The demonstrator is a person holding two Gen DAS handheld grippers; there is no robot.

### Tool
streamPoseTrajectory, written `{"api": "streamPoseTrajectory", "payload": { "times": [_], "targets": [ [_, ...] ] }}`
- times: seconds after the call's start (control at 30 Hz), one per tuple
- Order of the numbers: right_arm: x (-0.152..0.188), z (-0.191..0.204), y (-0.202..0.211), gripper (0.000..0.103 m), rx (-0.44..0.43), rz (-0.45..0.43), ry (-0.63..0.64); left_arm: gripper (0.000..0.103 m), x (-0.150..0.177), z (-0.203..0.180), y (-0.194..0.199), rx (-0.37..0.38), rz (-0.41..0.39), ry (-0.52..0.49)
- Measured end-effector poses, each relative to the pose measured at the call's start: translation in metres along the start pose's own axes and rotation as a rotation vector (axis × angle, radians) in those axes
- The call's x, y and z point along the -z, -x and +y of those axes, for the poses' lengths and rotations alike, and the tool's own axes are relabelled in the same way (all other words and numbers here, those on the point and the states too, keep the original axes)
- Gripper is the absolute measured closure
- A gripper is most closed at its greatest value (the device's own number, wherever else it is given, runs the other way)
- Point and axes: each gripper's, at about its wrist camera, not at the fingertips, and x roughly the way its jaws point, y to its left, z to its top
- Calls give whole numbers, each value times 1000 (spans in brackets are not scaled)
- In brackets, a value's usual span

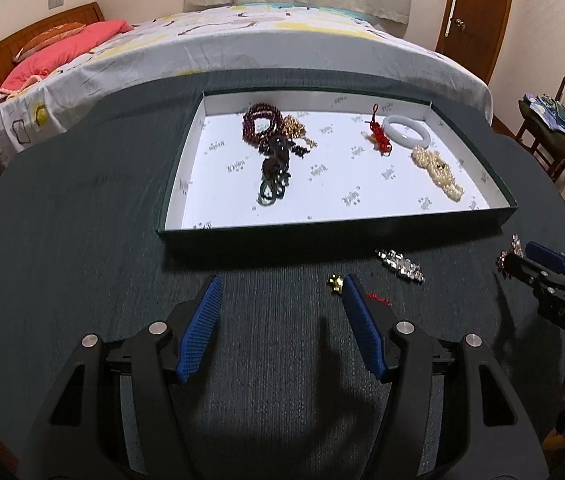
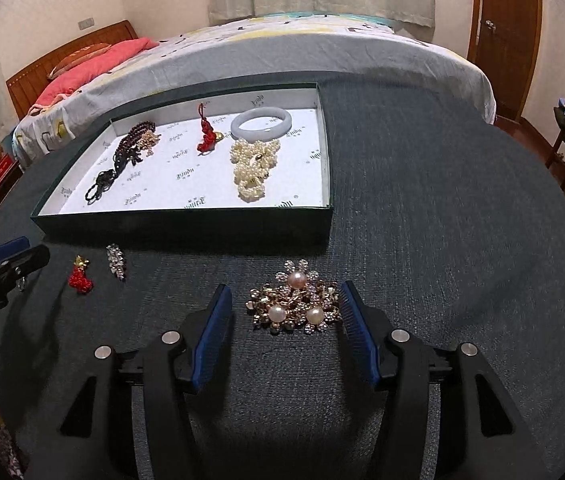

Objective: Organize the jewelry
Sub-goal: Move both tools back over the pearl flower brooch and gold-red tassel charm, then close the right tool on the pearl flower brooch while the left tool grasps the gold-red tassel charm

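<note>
A dark desk point(image 2: 442, 200) carries a shallow box point(image 2: 186, 222) holding dark beads point(image 1: 270, 132), a pearl strand point(image 2: 252, 172), a pale bangle point(image 2: 261, 122) and a red tassel point(image 2: 207, 134). Near it lie a pearl brooch point(image 2: 296, 310) between the right gripper's point(image 2: 284, 308) open fingers, untouched, a crystal clip point(image 1: 400, 266) and a red charm point(image 2: 80, 276). The left gripper point(image 1: 280, 292) is open, empty.
</note>
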Motion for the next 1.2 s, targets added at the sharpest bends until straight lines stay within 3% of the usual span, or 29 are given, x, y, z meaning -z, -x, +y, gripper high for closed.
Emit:
{"api": "streamPoseTrajectory", "payload": {
  "times": [0.07,0.23,0.37,1.2],
  "targets": [
    [0,1,-1,38,0,2,3,42,1,-1,-1,1,5,1],
    [3,5,-6,38,2,8,18,42,2,-4,-3,8,8,-7],
    [5,5,-6,52,2,9,21,42,3,-6,-6,12,19,-8],
    [0,7,5,59,-3,-35,26,42,4,-11,-15,22,41,-8]
  ]
}}
